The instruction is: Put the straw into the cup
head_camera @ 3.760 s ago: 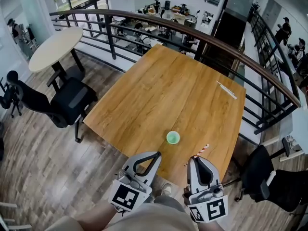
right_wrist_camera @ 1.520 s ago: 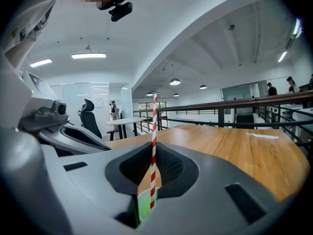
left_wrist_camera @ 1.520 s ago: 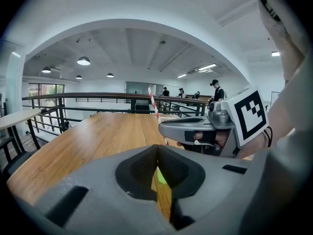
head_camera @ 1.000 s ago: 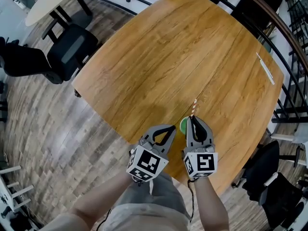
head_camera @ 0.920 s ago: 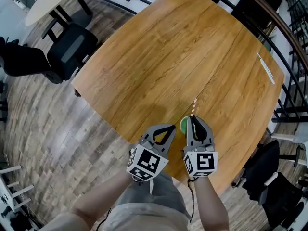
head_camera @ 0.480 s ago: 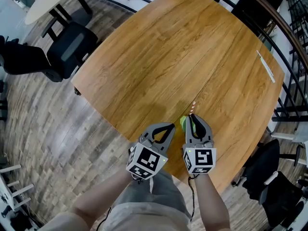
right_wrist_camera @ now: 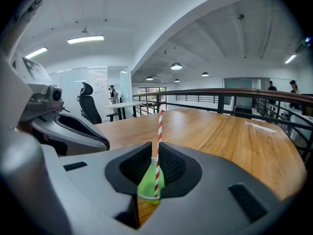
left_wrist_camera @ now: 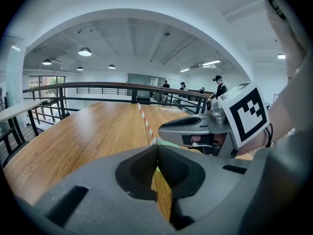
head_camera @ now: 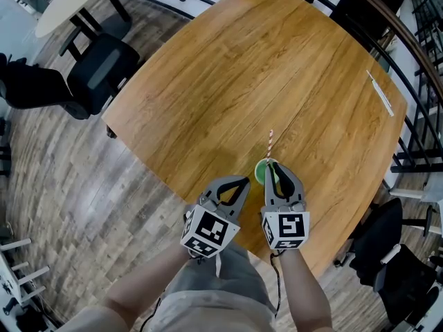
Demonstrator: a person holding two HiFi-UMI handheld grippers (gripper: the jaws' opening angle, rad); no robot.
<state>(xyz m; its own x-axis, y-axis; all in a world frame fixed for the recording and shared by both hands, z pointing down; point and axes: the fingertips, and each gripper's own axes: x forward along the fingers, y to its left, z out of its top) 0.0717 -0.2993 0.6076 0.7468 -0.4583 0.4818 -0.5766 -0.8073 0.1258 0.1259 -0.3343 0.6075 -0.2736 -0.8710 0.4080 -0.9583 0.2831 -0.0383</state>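
A small green cup stands on the wooden table near its front edge. A red-and-white striped straw stands in the cup and leans away from me. My right gripper hovers just above and behind the cup. In the right gripper view the straw rises through a narrow gap between the jaws, its foot in the cup; the right gripper is slightly open. My left gripper hangs beside it to the left, shut and empty. The straw also shows in the left gripper view.
A thin white paper strip lies at the table's far right. A dark railing runs behind the table. A black office chair and a round white table stand to the left, another chair to the right.
The straw, held in the right gripper above the cup half a second ago, now stands in the cup and leans away. The right jaws have parted slightly. The left gripper stayed put.
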